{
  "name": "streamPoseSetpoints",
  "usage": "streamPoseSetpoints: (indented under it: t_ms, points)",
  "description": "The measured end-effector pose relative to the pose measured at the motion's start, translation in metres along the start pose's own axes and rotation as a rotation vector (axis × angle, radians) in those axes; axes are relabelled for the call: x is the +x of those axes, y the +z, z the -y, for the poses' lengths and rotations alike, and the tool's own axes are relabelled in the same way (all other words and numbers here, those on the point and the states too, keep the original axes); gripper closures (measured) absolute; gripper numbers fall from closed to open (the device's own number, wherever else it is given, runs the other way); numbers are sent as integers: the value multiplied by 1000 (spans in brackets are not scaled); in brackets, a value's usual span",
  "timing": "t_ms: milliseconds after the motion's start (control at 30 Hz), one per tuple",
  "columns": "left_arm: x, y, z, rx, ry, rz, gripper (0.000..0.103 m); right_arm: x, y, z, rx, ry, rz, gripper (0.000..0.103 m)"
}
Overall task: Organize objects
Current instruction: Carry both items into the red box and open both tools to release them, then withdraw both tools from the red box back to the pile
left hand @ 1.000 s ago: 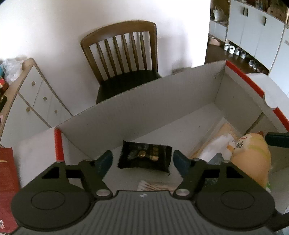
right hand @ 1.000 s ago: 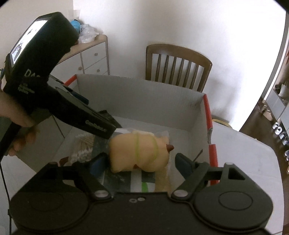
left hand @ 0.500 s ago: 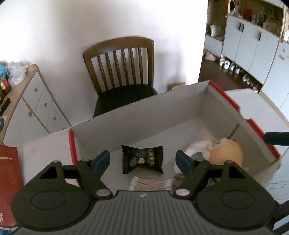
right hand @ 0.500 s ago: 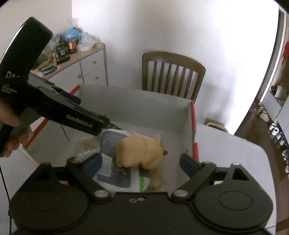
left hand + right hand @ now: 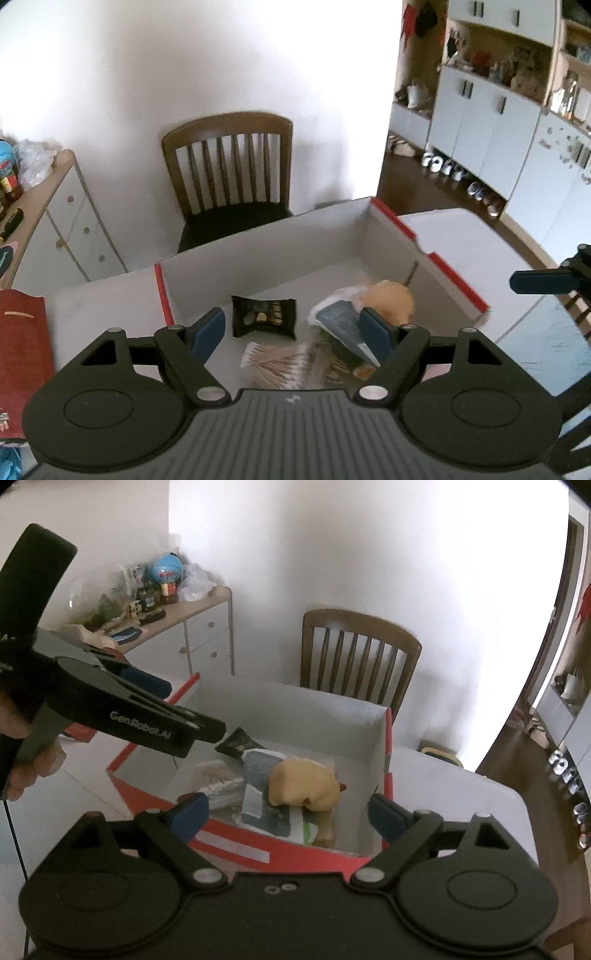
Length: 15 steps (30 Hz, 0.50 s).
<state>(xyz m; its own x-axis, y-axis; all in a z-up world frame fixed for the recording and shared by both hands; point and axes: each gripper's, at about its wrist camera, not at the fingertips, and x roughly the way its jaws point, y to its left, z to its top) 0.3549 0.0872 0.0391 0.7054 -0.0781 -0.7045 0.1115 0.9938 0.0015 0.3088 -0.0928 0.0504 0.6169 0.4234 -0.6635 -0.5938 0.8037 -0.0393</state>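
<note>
Both of my tongs are spread wide and pinching nothing — my left tongs [image 5: 293,328] hang above the near edge of the box [image 5: 258,251], my right tongs [image 5: 288,812] above its near wall in the right wrist view. Everything I am sorting already lies inside: the black snack packet [image 5: 264,316] at 12 o'clock of my left tongs, the cotton swabs [image 5: 275,363] just beneath it, and the yellow plush toy [image 5: 301,784] at 12 o'clock of my right tongs, resting on a blue-grey pouch [image 5: 258,790].

What worries me is the pile. The toy sits on the tilted pouch, so if I reach back in carelessly I could nudge it and shift the pouch. The box walls look thin — a tong tip catching the red rim [image 5: 386,738] might drag the whole box across the worktop [image 5: 461,812]. My two tools are also close enough to knock together.
</note>
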Motion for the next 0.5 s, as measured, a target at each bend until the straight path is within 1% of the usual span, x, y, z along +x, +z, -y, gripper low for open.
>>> streamPoseSetpoints:
  t_ms: [233,500]
  points:
    - [-39,-15,9,20,-34,39,24,-33,-10,-12,2,0,20,10]
    - [-72,-36,18,11,-92,63,24,-61,-29,-20,27,9,28,10]
